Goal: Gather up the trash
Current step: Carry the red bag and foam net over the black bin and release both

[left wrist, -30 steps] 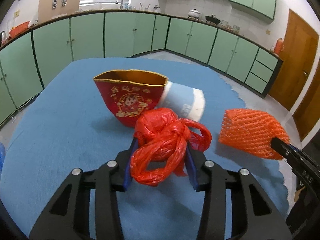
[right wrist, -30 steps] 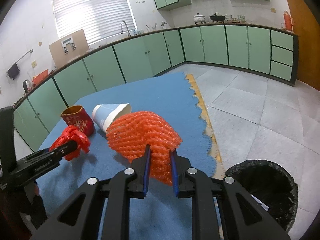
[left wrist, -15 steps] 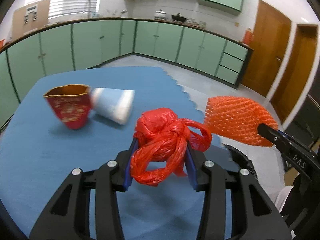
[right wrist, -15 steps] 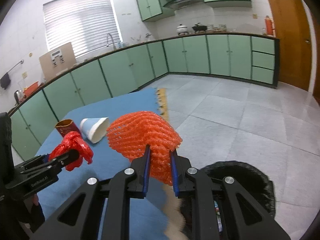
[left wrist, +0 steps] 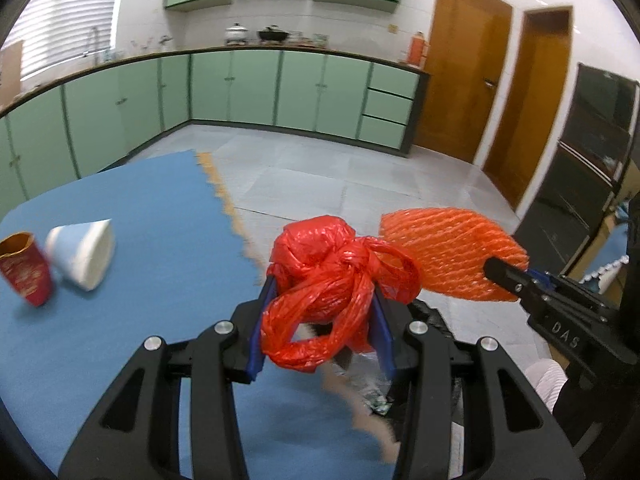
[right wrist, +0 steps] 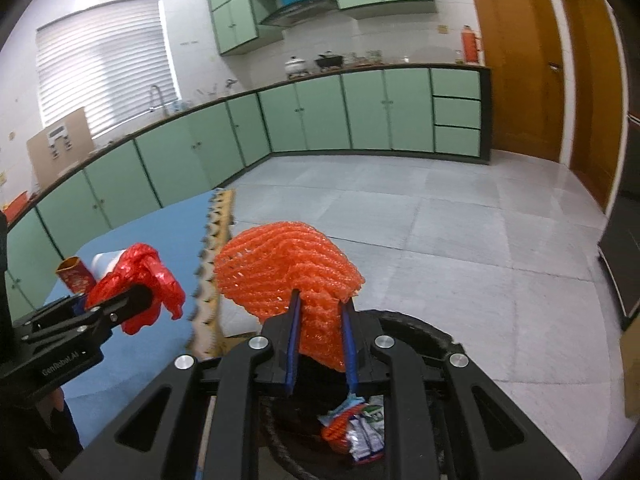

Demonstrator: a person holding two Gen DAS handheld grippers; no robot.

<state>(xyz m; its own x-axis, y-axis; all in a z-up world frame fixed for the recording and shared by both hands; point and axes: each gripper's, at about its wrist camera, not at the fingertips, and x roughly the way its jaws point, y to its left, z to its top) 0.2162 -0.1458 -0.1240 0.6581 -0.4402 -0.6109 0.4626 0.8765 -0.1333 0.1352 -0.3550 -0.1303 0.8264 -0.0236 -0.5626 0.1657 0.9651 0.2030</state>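
Observation:
My left gripper (left wrist: 322, 292) is shut on a knotted red plastic bag (left wrist: 332, 276) and holds it in the air at the table's edge. My right gripper (right wrist: 320, 300) is shut on an orange foam net (right wrist: 286, 268), held over a black-lined trash bin (right wrist: 420, 340) with wrappers inside. The net also shows in the left wrist view (left wrist: 452, 256), and the bag shows in the right wrist view (right wrist: 136, 284). A red paper cup (left wrist: 26, 270) stands on the blue table (left wrist: 140, 240). A white paper cup (left wrist: 82, 254) lies on its side next to it.
The bin stands on the tiled floor (right wrist: 440, 220) beside the table's scalloped edge (right wrist: 208, 264). Green cabinets (right wrist: 320, 116) line the walls. Wooden doors (left wrist: 464, 84) are at the right.
Both grippers have swung right with their loads, away from the cups and past the table's edge. The bin is now right under the right gripper.

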